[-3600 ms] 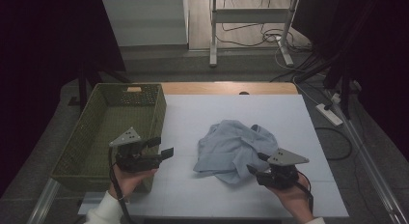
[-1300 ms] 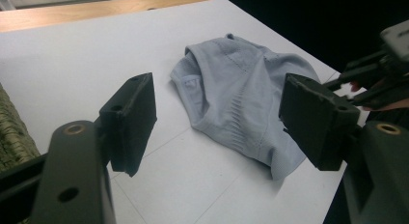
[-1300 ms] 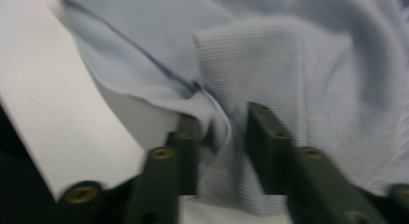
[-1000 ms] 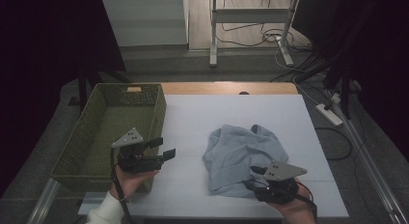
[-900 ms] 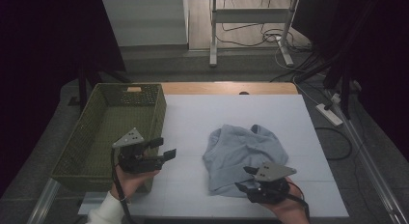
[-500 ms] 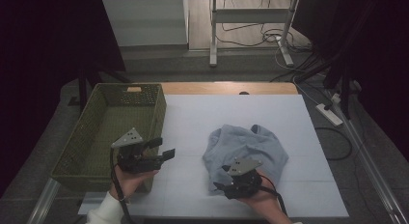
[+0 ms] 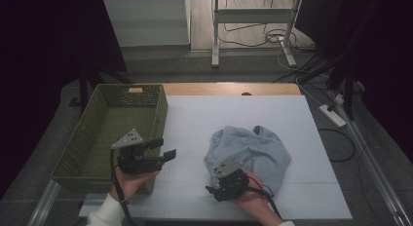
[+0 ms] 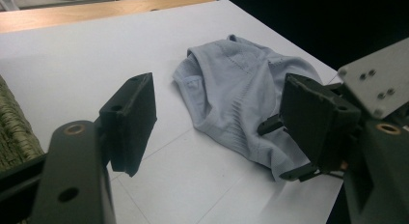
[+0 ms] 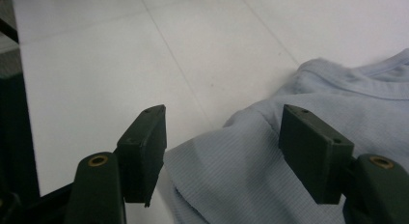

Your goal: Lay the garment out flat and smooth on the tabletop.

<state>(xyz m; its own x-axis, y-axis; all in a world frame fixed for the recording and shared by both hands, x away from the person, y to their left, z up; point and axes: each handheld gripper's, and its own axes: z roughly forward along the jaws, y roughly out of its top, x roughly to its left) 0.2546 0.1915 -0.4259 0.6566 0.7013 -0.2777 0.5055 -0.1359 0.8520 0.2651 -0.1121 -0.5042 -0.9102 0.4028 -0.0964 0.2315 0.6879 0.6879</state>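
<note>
The right gripper [image 7: 212, 189] hangs over the near-left edge of the crumpled light-blue garment [image 7: 253, 150], jaws just opening, cloth between them unpinched. The left gripper [image 7: 163, 150], jaws spread and empty, hovers beside the green basket [image 7: 78, 153].

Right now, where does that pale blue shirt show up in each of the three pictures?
High view: the shirt lies right of centre on the white table.
Left gripper view: shirt centre, beyond the jaws.
Right gripper view: shirt lower right, between the jaws.
Shared landmark: the white table.
</note>
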